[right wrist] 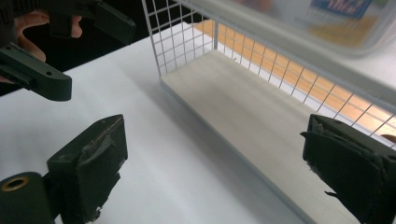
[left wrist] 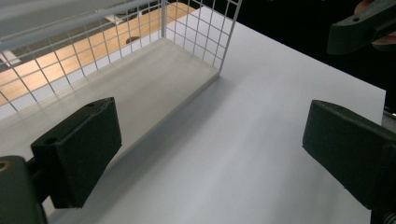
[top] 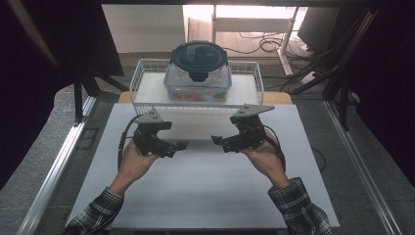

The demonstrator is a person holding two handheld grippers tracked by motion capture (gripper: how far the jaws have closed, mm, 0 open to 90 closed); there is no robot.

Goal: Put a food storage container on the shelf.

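**Both grippers open and empty in front of the wire basket**

On the left, the left gripper [top: 182, 145] sits low over the white table [top: 205, 191], just in front of the wire basket [top: 142, 81]. In its own view the two black jaws stand wide apart with nothing but bare tabletop between them; the basket's near corner and its pale floor lie just ahead and to one side. It holds nothing and touches nothing.

In the middle, at the far side of the table, the basket stands with a clear food container [top: 197, 78] inside it, its dark round lid [top: 198, 55] on top and clipped down as far as can be told. The container rests on the basket floor, towards the back wall.

On the right, the right gripper [top: 216, 140] mirrors the other one, its tip pointing inward towards its partner, near it but apart. Its jaws are spread wide too, empty, with the basket's front edge just beyond them.

What could go wrong, judging from here: the two tips face each other closely, so moving both towards the basket together may knock them into one another. A jaw could also catch in the wire mesh of the front wall and drag or tip the basket, shifting the container. If the container is the goal, its smooth plastic sides may slip under a shallow pinch.
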